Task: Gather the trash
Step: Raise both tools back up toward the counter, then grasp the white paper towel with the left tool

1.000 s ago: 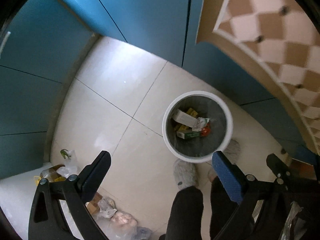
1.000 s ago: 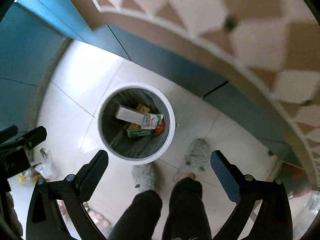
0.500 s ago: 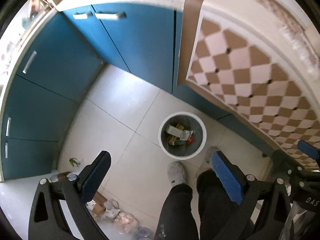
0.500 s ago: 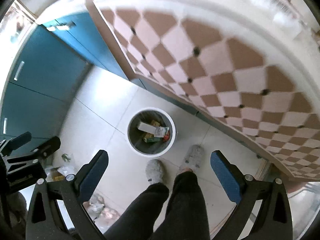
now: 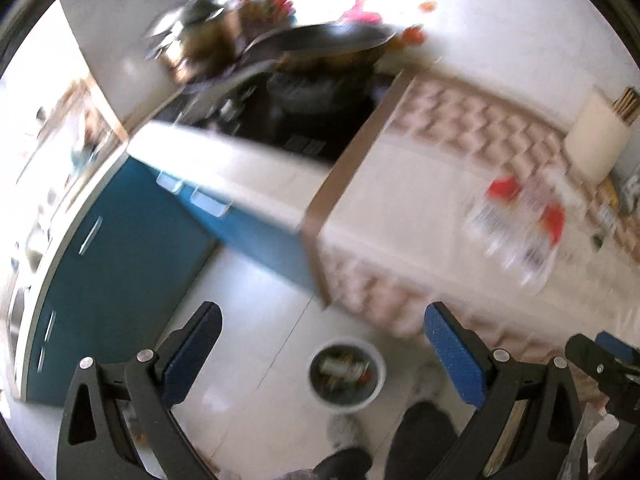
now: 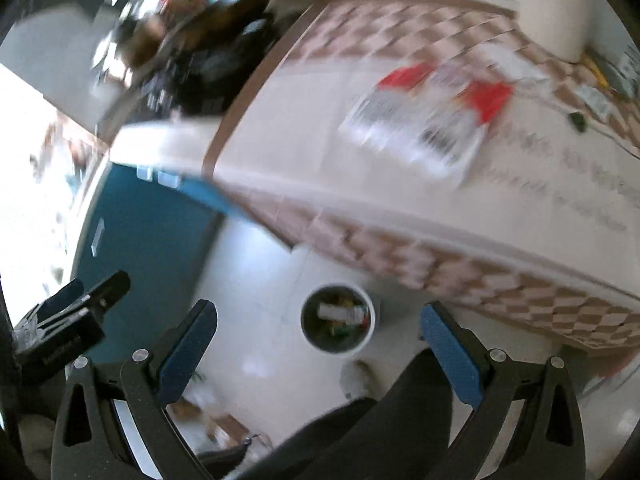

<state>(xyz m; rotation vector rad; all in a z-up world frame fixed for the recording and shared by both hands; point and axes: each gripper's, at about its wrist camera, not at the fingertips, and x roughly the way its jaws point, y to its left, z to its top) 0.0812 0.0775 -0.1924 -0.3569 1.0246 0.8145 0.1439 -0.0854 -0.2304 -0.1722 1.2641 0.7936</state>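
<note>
A white round trash bin [image 5: 347, 376] stands on the floor far below, with several cartons and wrappers inside; it also shows in the right wrist view [image 6: 338, 323]. Clear plastic packaging with red labels [image 5: 520, 224] lies on the checkered tablecloth, blurred, and shows in the right wrist view [image 6: 432, 116]. My left gripper [image 5: 322, 344] is open and empty, high above the floor. My right gripper [image 6: 316, 340] is open and empty too, beside it.
Blue cabinets [image 5: 116, 280] line the left. A stove with a dark pan [image 5: 320, 40] sits on the counter. The checkered table edge [image 6: 480, 264] runs across the right. The person's legs and slippers [image 5: 344, 436] stand by the bin. Loose trash [image 6: 200, 404] lies on the floor.
Both grippers have risen quickly and tilted up. The bin has shrunk and dropped low in view; the countertop, stove and tabletop packaging have come into sight. Both stay open.
</note>
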